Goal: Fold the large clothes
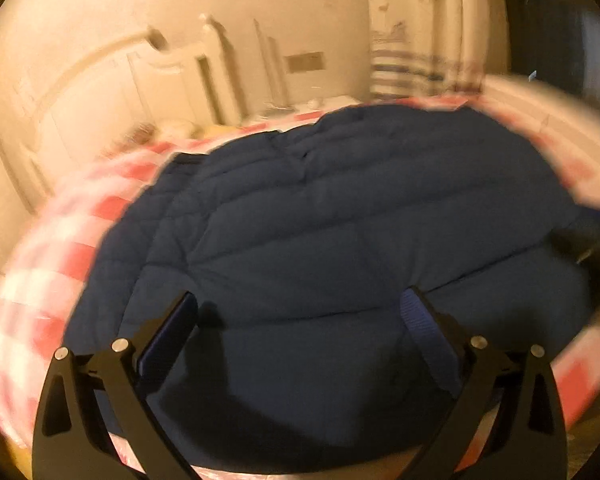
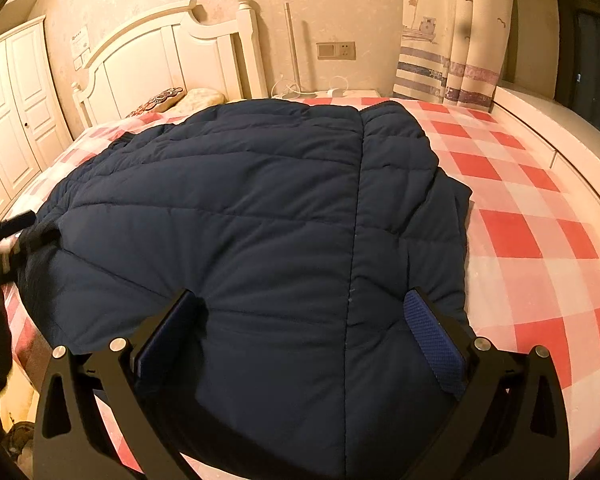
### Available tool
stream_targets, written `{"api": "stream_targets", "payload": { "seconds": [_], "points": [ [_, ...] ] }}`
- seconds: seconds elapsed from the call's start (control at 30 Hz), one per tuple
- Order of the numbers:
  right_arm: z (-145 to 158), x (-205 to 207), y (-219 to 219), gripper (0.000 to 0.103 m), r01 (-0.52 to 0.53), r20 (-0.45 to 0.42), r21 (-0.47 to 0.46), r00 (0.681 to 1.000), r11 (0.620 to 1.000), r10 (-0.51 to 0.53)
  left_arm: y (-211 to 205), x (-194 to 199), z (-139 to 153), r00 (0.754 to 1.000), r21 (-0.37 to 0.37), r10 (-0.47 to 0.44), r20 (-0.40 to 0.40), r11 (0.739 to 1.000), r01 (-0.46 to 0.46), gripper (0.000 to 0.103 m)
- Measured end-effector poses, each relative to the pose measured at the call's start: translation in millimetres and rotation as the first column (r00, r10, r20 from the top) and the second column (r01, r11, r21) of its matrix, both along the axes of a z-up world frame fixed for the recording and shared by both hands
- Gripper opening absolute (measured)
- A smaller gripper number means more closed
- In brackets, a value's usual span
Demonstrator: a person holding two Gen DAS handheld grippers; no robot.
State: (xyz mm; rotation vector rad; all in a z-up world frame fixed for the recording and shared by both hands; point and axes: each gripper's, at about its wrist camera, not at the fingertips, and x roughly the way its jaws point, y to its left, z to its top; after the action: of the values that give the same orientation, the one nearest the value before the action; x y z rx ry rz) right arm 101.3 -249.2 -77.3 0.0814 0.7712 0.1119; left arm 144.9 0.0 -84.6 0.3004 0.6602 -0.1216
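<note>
A: Where's the jacket?

B: Navy quilted jacket (image 2: 260, 208) lies spread flat on the red-check bedsheet (image 2: 532, 216), near edge toward you, headboard (image 2: 160, 52) behind it.

A: Your right gripper (image 2: 300, 312)?

B: Fingers wide apart, over the near hem, nothing held.

A: Left gripper (image 1: 300, 312)?

B: Same: spread wide, empty, above the jacket. Left view's blurred, esp. at the edges.
</note>
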Motion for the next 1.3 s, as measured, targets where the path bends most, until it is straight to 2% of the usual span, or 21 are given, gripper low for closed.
{"api": "stream_targets", "payload": {
  "seconds": [0.03,0.13,0.23,0.3,0.37,0.47,0.5,0.53,0.6,0.7,0.83,0.9,1.0,1.07,1.17,1.3],
  "points": [
    [0.2,0.5,-1.4,0.099,-0.001,0.0,0.001,1.0,1.0,0.001,-0.2,1.4,-3.0,1.0,-0.003,0.002,-0.009,1.0,-0.002,0.101],
    [0.6,0.4,-1.6,0.099,-0.002,-0.002,0.004,1.0,1.0,0.002,15.2,15.0,-2.4,0.995,-0.098,-0.028,-0.095,0.995,0.019,0.101],
    [3.3,-0.8,-0.8,0.099,0.0,-0.006,-0.003,1.0,1.0,0.0,39.8,9.1,9.3,0.996,-0.162,0.0,-0.087,0.987,-0.014,0.1],
    [7.3,-3.3,-0.3,0.098,0.015,-0.01,-0.01,1.0,1.0,-0.015,62.9,4.1,18.6,0.997,-0.189,0.065,-0.05,0.979,-0.073,0.1],
    [12.1,-7.8,0.3,0.098,0.035,-0.009,-0.01,0.999,0.999,-0.035,100.7,5.2,24.0,0.985,-0.215,0.168,-0.024,0.962,-0.17,0.1],
    [25.0,-21.7,4.4,0.098,0.031,0.064,0.0,0.998,1.0,-0.031,144.9,14.5,10.9,0.964,-0.225,0.253,-0.087,0.937,-0.266,0.1],
    [26.6,-25.6,7.3,0.098,0.023,0.08,-0.005,0.997,1.0,-0.023,154.4,15.2,3.0,0.963,-0.233,0.251,-0.101,0.935,-0.268,0.101],
    [24.2,-25.9,9.5,0.098,0.017,0.073,-0.013,0.997,1.0,-0.016,159.6,15.5,-2.1,0.966,-0.244,0.237,-0.107,0.935,-0.256,0.101],
    [6.1,-19.6,14.3,0.099,-0.002,0.004,-0.034,1.0,0.999,0.002,164.3,13.4,-3.8,0.967,-0.261,0.228,-0.118,0.932,-0.252,0.101],
    [-0.2,-18.0,9.8,0.099,-0.017,0.01,-0.012,1.0,1.0,0.017,158.3,15.6,-5.5,0.965,-0.209,0.237,-0.112,0.944,-0.256,0.101],
    [6.2,-17.2,6.4,0.098,-0.026,-0.021,0.0,0.999,1.0,0.026,159.9,12.9,-6.0,0.966,-0.22,0.233,-0.116,0.942,-0.253,0.101],
    [12.0,-22.8,-0.5,0.098,-0.013,-0.013,0.033,1.0,0.999,0.014,159.0,11.8,-6.3,0.966,-0.216,0.234,-0.112,0.943,-0.254,0.101],
    [22.1,-50.2,-21.0,0.098,0.022,0.033,0.149,0.999,0.989,-0.027,157.3,12.0,-5.6,0.966,-0.208,0.236,-0.107,0.944,-0.254,0.101],
    [25.6,-76.6,-39.9,0.098,0.065,0.047,0.247,0.996,0.967,-0.079,157.4,12.0,-5.6,0.966,-0.21,0.235,-0.109,0.944,-0.254,0.101],
    [19.9,-108.5,-59.8,0.098,0.093,0.008,0.366,0.995,0.926,-0.103,155.6,11.5,-5.7,0.966,-0.211,0.236,-0.108,0.944,-0.254,0.101],
    [4.2,-121.8,-63.0,0.098,0.101,-0.052,0.409,0.995,0.907,-0.087,155.9,11.6,-6.0,0.966,-0.211,0.235,-0.111,0.944,-0.254,0.101]
  ]
}}
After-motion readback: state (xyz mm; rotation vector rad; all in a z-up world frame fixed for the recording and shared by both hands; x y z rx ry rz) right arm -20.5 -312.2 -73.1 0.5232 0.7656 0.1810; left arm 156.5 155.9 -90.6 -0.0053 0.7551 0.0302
